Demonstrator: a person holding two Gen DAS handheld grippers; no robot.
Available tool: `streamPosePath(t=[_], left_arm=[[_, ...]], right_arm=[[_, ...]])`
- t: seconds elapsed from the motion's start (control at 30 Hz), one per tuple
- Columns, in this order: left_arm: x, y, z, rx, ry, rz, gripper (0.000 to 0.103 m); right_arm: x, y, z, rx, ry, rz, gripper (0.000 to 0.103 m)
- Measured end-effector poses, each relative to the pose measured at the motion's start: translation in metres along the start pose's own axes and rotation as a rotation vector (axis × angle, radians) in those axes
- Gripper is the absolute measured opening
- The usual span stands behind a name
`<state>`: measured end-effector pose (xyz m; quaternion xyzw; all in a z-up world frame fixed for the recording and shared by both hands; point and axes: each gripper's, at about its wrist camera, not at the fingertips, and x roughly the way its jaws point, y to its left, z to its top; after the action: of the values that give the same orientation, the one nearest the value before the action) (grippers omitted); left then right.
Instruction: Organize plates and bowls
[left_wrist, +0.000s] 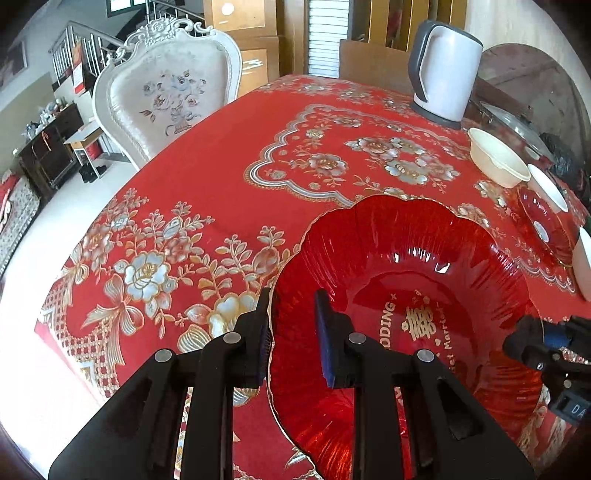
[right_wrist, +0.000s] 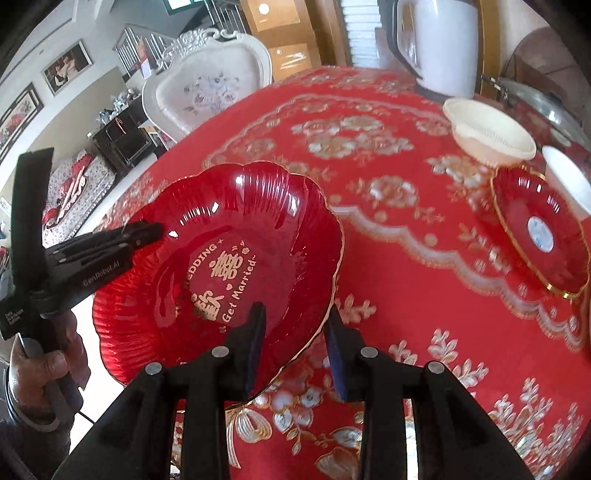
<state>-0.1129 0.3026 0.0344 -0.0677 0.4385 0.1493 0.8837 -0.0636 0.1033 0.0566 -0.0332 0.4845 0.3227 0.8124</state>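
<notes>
A large red scalloped plate (left_wrist: 406, 258) with gold lettering is held between both grippers over the red tablecloth (left_wrist: 207, 177). My left gripper (left_wrist: 293, 332) is shut on its left rim, one pad inside the plate and one outside. My right gripper (right_wrist: 297, 347) is shut on the right rim of the same plate (right_wrist: 229, 229). The left view shows the right gripper (left_wrist: 524, 343) at the plate's far side. The right view shows the left gripper (right_wrist: 147, 232) and a hand (right_wrist: 48, 369). A second red plate (right_wrist: 539, 229) lies at the right with a white bowl (right_wrist: 569, 181) on it.
A cream bowl (left_wrist: 498, 162) and a white electric kettle (left_wrist: 443, 74) stand at the table's far right, and a glass lid (right_wrist: 535, 92) lies behind them. Another white bowl (left_wrist: 585, 262) shows at the right edge. A white ornate chair (left_wrist: 166, 85) stands beyond the far left edge.
</notes>
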Motion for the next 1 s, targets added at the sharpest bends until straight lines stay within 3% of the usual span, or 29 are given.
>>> streamPosePath(t=[0.3,0.37,0.43,0.5,0.57,0.6,1.0], left_arm=[[0.006,0.002,-0.008,-0.005,0.000,0.013,0.021],[0.008,0.006,-0.009,-0.029,-0.002,-0.009,0.022],[0.009,0.008,-0.008,-0.038,0.001,-0.025,0.022],[0.009,0.010,-0.009,-0.042,0.001,-0.031,0.027],[0.011,0.013,-0.009,-0.051,0.010,-0.033,0.052],[0.011,0.014,-0.009,-0.055,0.010,-0.037,0.056],[-0.016,-0.003,0.015,0.021,-0.077,-0.021,0.062]], right_arm=[[0.003,0.006,-0.006,-0.003,-0.010,-0.024,0.033],[0.002,0.005,-0.007,0.017,-0.012,-0.004,0.035],[0.002,0.006,-0.008,0.031,0.005,0.020,0.044],[0.006,0.005,-0.009,0.038,0.018,0.020,0.051],[0.008,0.004,-0.012,0.047,0.028,0.015,0.052],[0.008,0.003,-0.012,0.057,0.031,0.021,0.052],[-0.026,-0.033,-0.011,0.156,-0.041,0.025,0.055]])
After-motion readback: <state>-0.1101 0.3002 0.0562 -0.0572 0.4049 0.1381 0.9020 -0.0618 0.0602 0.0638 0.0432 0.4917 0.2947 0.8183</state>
